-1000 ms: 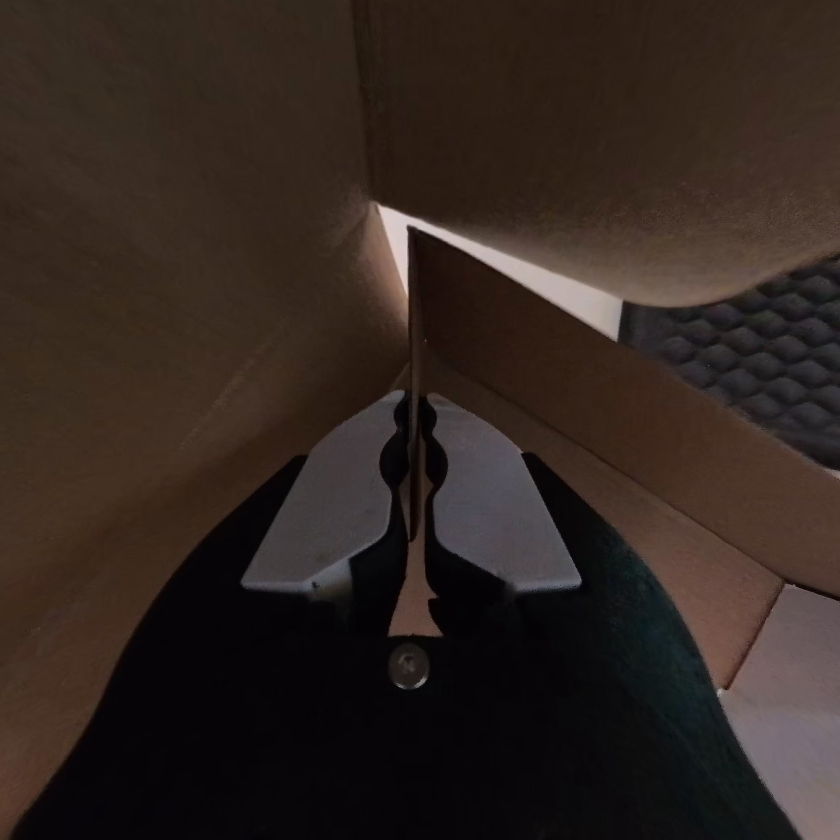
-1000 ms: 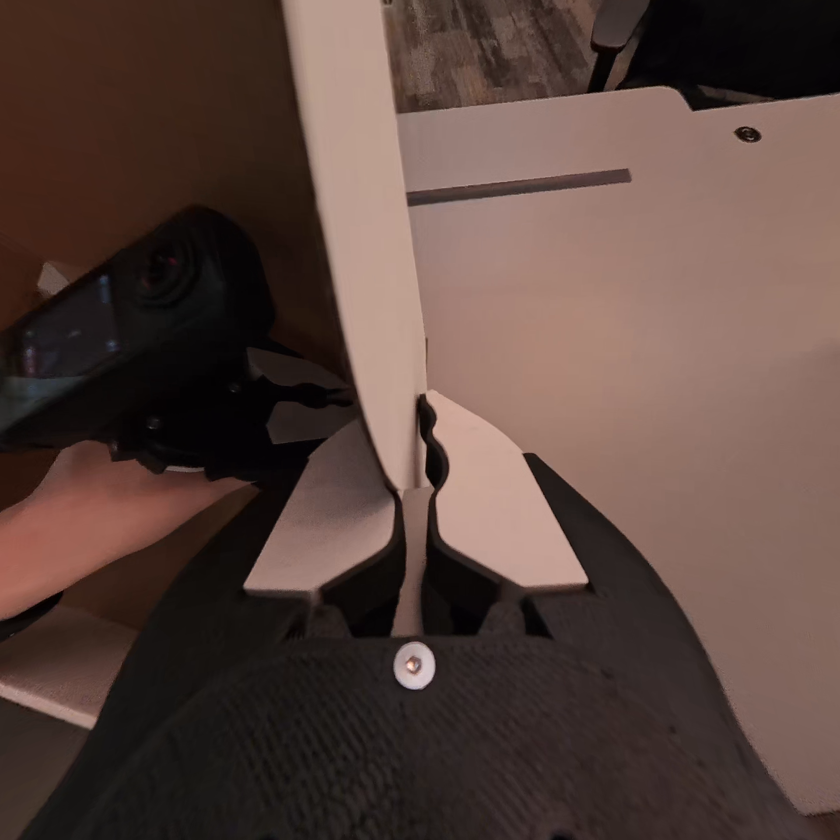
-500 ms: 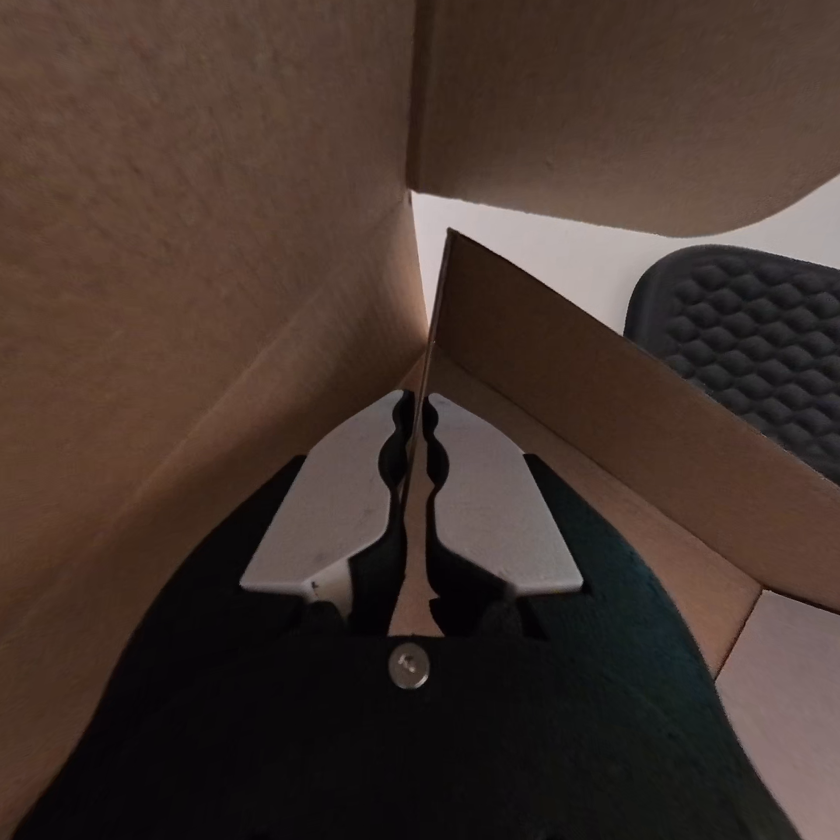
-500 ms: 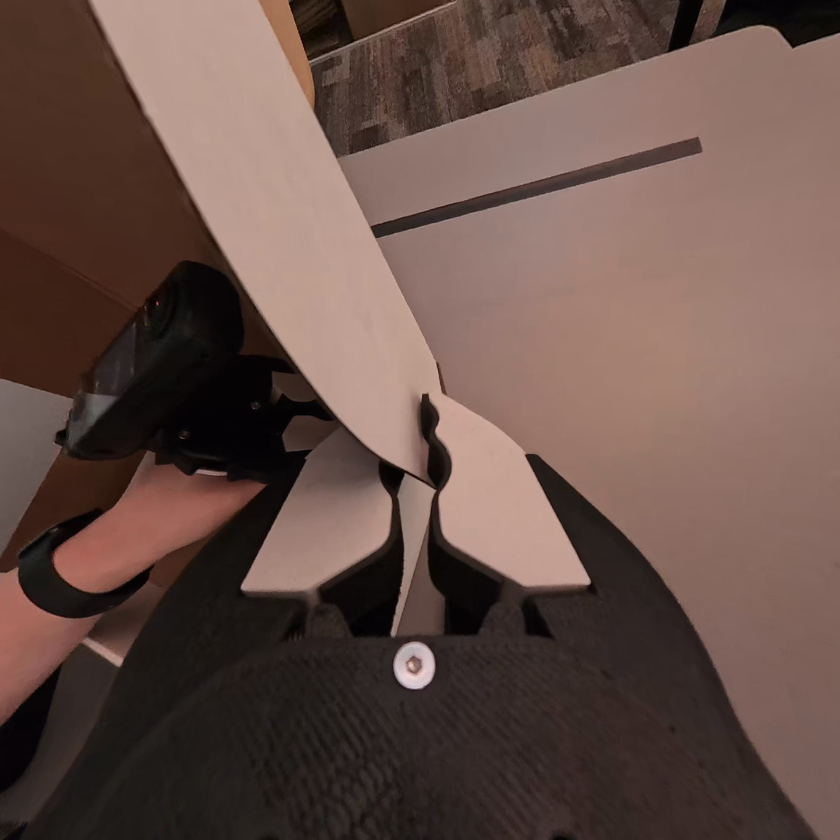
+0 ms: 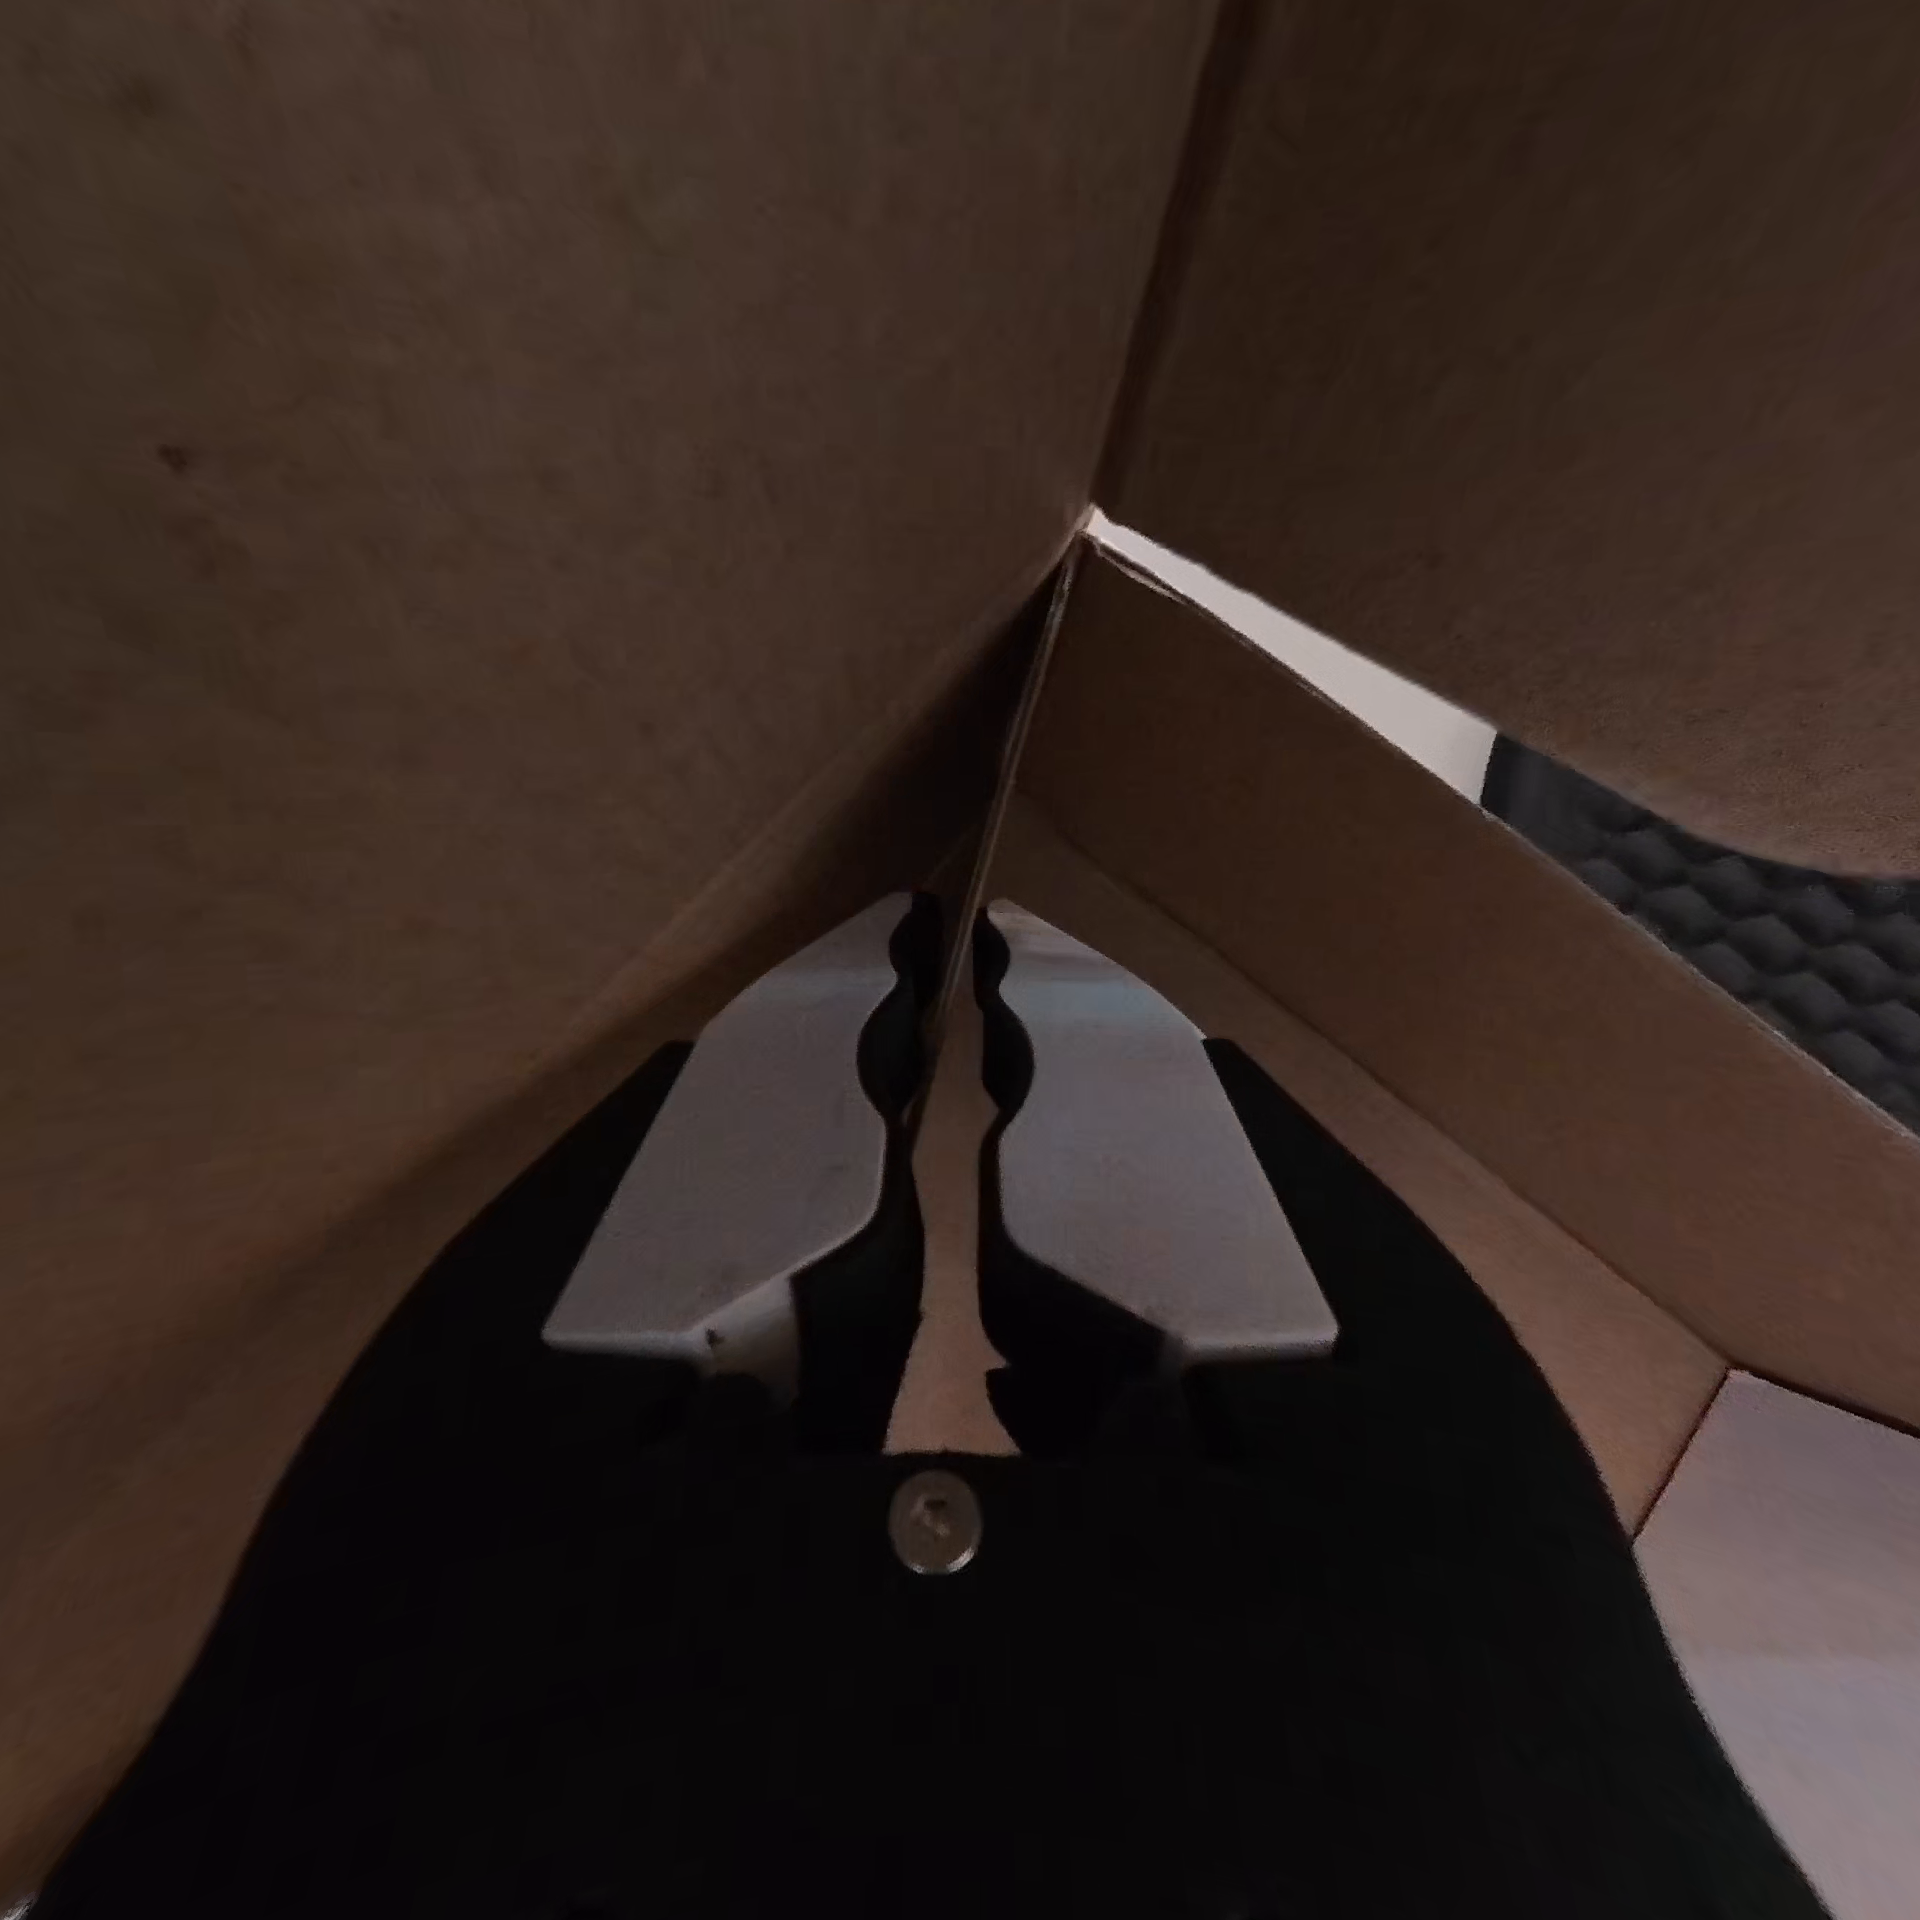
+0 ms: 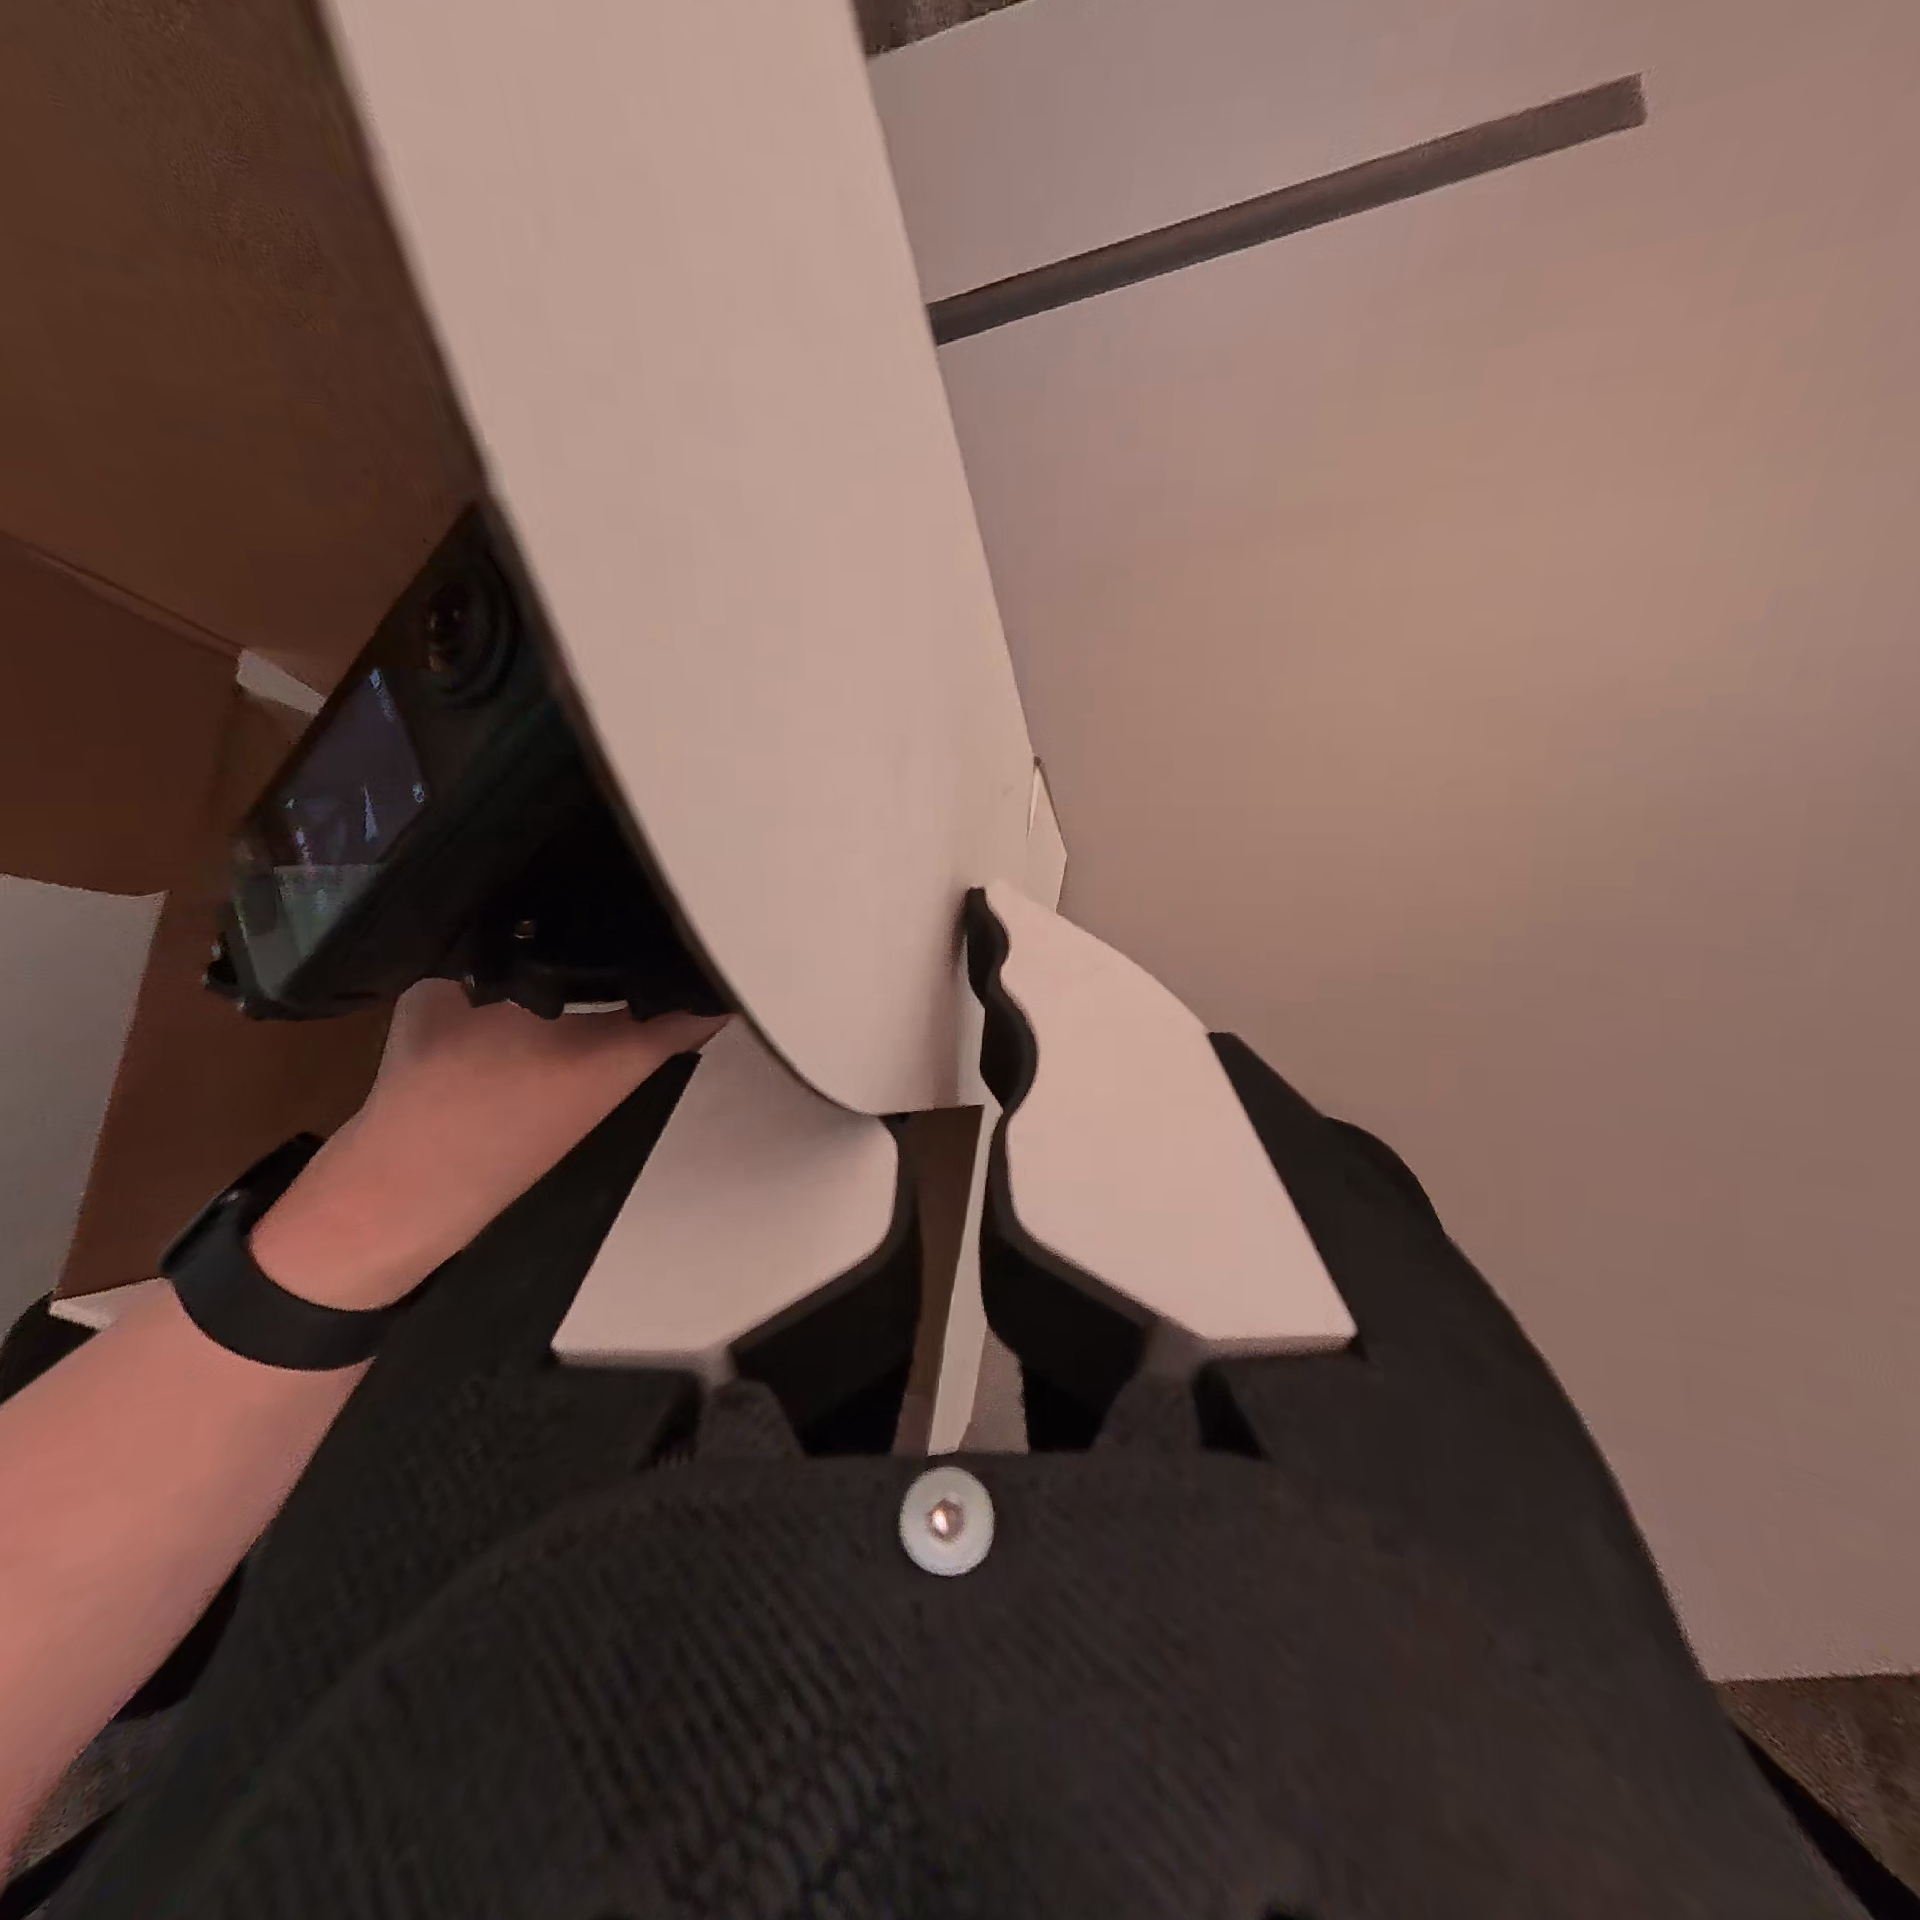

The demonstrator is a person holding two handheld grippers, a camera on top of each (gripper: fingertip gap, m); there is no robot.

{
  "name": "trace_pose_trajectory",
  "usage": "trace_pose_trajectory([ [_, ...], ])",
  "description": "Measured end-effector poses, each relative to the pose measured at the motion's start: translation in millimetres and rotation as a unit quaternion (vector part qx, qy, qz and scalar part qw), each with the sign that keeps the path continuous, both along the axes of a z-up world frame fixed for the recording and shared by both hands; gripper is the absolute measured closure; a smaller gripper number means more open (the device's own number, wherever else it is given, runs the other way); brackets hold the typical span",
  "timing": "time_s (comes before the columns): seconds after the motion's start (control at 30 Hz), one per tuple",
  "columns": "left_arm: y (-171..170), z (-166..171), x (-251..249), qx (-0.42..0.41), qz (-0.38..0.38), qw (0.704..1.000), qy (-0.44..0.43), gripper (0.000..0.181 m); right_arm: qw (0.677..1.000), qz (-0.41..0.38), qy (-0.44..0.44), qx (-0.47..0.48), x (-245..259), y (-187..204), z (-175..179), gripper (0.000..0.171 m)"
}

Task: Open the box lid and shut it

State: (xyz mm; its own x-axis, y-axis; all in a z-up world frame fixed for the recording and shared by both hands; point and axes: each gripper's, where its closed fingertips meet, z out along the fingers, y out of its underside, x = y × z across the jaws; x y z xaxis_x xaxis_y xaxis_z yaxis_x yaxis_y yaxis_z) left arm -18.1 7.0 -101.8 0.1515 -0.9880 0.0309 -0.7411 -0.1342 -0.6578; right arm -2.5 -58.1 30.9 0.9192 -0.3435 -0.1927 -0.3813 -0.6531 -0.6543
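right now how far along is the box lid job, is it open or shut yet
Done: the lid is open, its brown underside raised above the box wall. In hand: the left gripper pinches a thin cardboard edge and the right gripper grips the lid's white side flap. Left: bringing the lid down shut.

The brown cardboard lid panel (image 5: 520, 520) has swung lower toward the brown cardboard box wall (image 5: 1403, 935) than half a second ago, narrowing the bright gap above that wall to a thin wedge. The black quilted chair back (image 5: 1766, 935) beyond the wall is now mostly hidden. In the right wrist view, the white rounded lid flap (image 6: 727, 520) stands steeper and covers more of the black camera-topped left gripper (image 6: 416, 810).
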Motion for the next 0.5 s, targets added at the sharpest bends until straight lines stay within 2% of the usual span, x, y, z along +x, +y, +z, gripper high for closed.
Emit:
trace_pose_trajectory([
  [0.03,2,1,0,0.006,0.004,1.0,0.0,0.175,1.0,-0.004,-0.01,-0.003,-2,1,1,0.165],
  [0.23,6,0,-1,0.013,0.013,1.0,0.002,0.174,0.998,-0.028,-0.043,-0.02,-9,8,-2,0.165],
  [0.5,14,2,-3,-0.008,0.028,0.999,-0.014,0.175,0.999,-0.035,-0.022,-0.007,-8,7,-4,0.167],
])
